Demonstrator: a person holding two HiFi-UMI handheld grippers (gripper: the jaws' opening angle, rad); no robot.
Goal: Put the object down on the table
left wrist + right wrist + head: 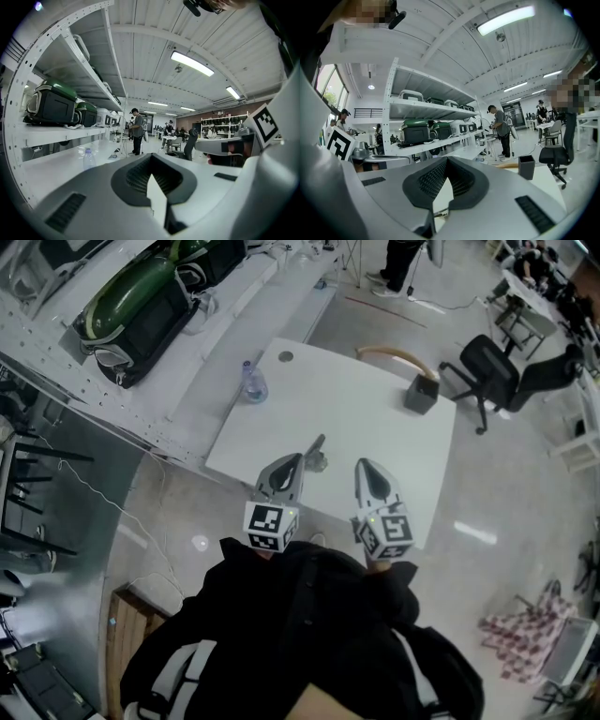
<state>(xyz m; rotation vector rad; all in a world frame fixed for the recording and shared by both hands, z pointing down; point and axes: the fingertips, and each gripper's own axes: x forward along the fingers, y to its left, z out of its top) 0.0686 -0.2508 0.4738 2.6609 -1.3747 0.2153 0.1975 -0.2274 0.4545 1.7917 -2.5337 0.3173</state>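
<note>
Both claws pressed together, nothing pinched: left claw (289, 467) tips meet in its own view (151, 159), only a thin wedge of white tabletop shows behind them; right claw (446, 161) same, tips touching, a small metallic bit shows through the wedge and I can't tell what it is; head view has the right claw (367, 472) beside the left, both pointing to 12 o'clock over the near edge of the white table (356, 418); object (320, 463) lies on the table, small and grey with a dark stick-like part aimed at 12 o'clock; it sits between the two claw tips, just off the left tip at 3 o'clock, apart from the right one; clear bottle (253, 385) stands at the table's 10 o'clock corner, well apart from the object; dark box (422, 394) at 2 o'clock near the far edge; black office chair (492, 371) beyond it, off the table; shelf with green cases (141, 306) runs along the 10 o'clock side.
</note>
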